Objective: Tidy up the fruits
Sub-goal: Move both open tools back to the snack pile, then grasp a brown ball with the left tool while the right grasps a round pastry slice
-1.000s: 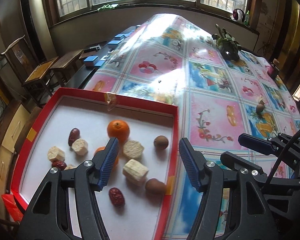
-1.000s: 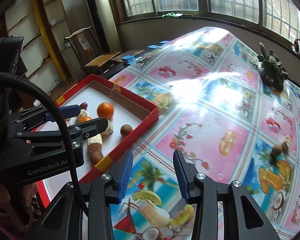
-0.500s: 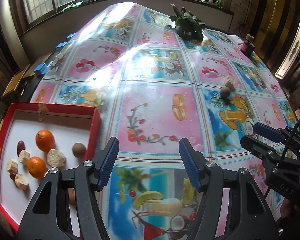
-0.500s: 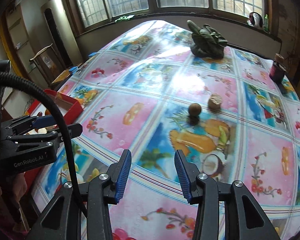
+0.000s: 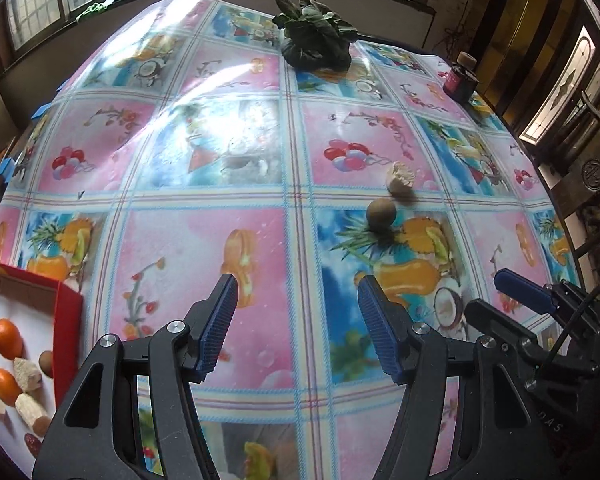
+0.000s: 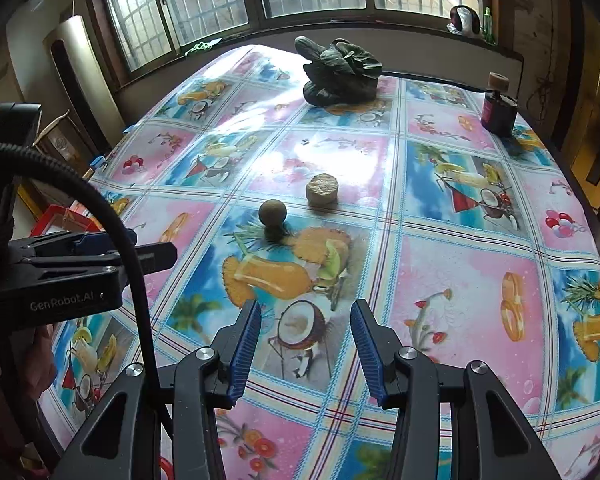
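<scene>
Red-walled tray is already holding most fruits; I am judging two left: a brown round fruit and pale cut piece, sitting just apart on the surface. Left gripper and right gripper are hovering spread, empty.

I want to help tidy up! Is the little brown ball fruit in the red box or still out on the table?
Out. The brown fruit sits on the tablecloth beside a pale chunk, far from the red box.

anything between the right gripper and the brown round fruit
Nothing: in the right wrist view only bare tablecloth lies between the open right hand-held gripper and the brown round fruit.
</scene>
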